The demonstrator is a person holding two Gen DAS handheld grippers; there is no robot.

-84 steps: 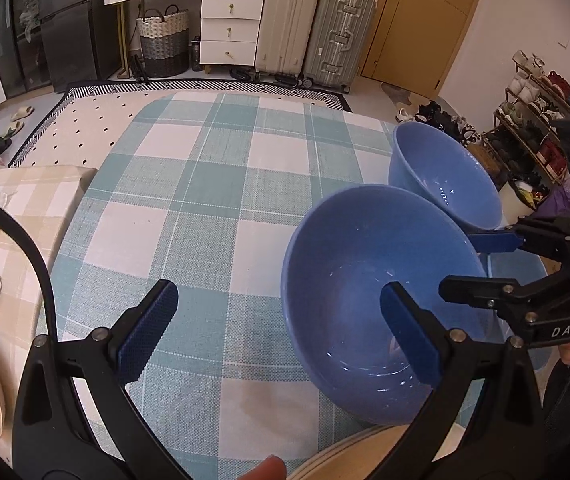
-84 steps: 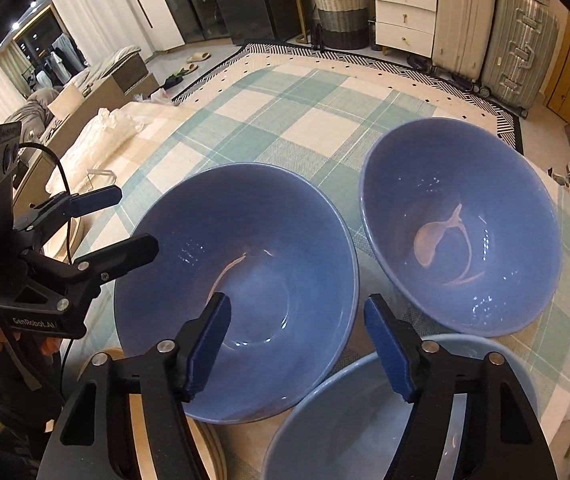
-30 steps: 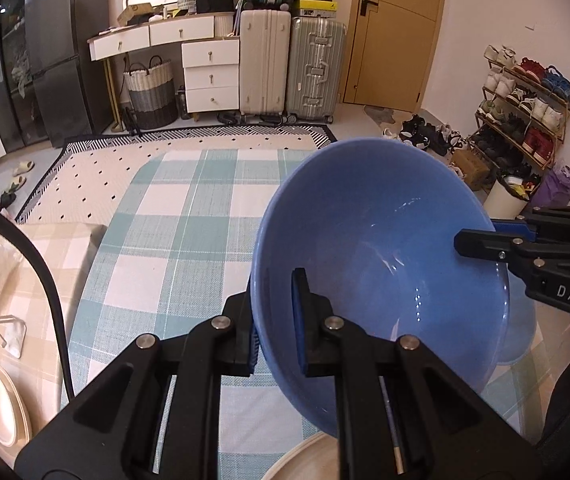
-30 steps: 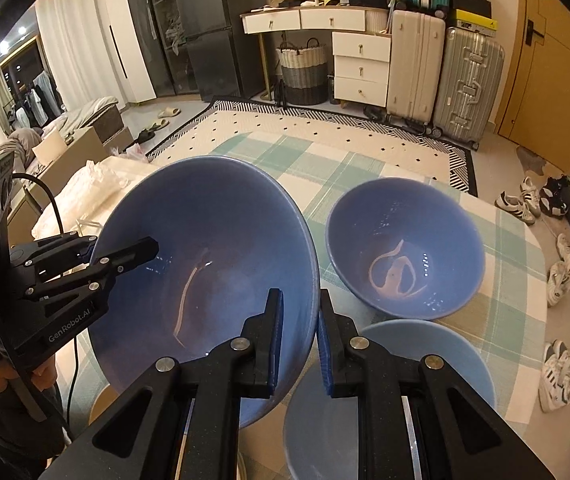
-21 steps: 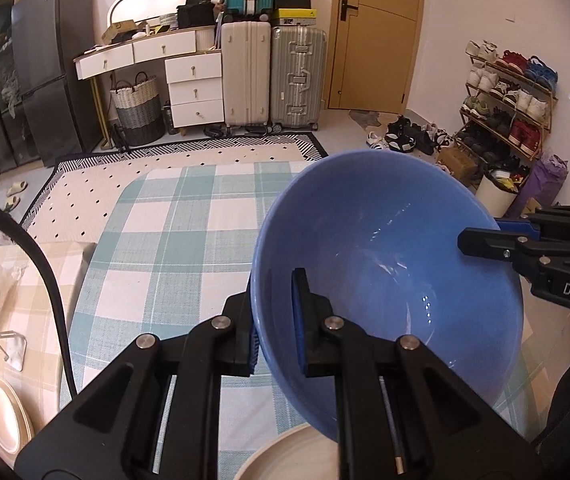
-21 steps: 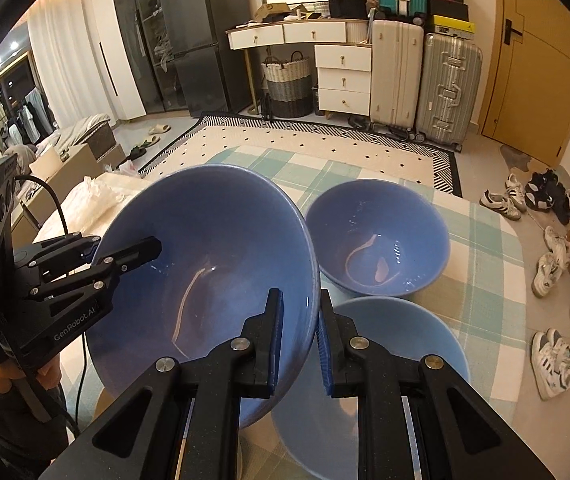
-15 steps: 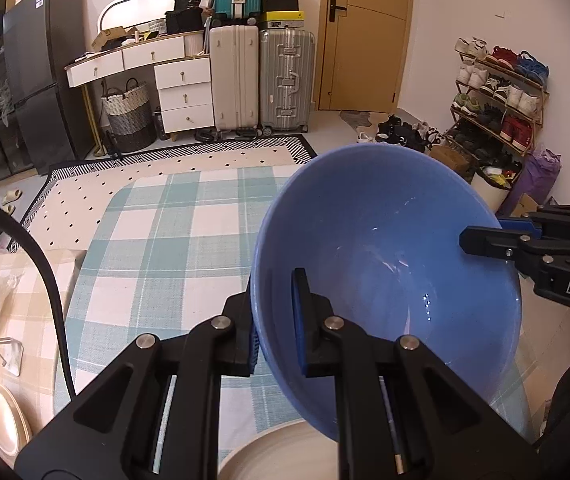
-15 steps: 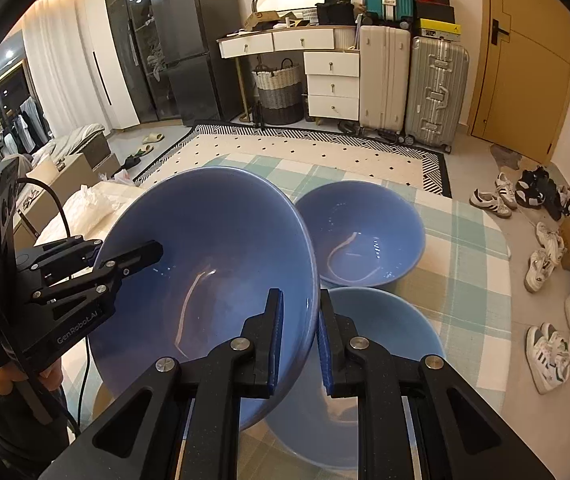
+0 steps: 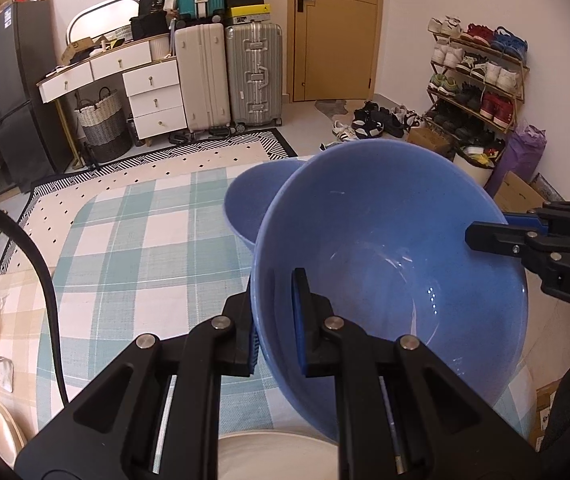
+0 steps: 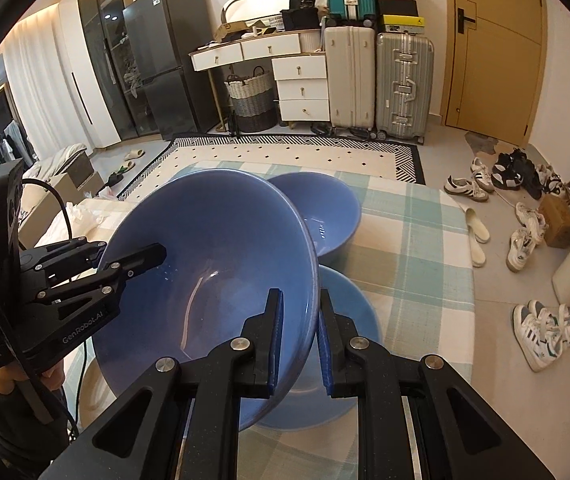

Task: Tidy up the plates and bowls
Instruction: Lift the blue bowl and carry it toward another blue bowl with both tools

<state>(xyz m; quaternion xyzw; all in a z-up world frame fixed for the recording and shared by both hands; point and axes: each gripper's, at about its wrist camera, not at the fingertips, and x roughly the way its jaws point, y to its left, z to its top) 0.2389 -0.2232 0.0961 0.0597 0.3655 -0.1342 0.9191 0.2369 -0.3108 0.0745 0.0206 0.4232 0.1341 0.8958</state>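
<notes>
STEP: stacking | left gripper (image 9: 275,312) and right gripper (image 10: 300,338) both clamped on raised bowl (image 9: 385,280) rim; NEXT: lower into pale bowl (image 10: 349,320)

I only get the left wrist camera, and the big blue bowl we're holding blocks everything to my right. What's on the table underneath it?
Observer: A lighter blue bowl sits on the checked tablecloth, below the right edge of the held bowl.
Operator: I see just one right finger. Is that grip good?
Observer: The right gripper pinches the rim, with one finger inside the bowl and one outside.
Operator: And the far bowl?
Observer: The far bowl stands upright and empty just beyond the lighter one. The held bowl hides whether they touch.
</notes>
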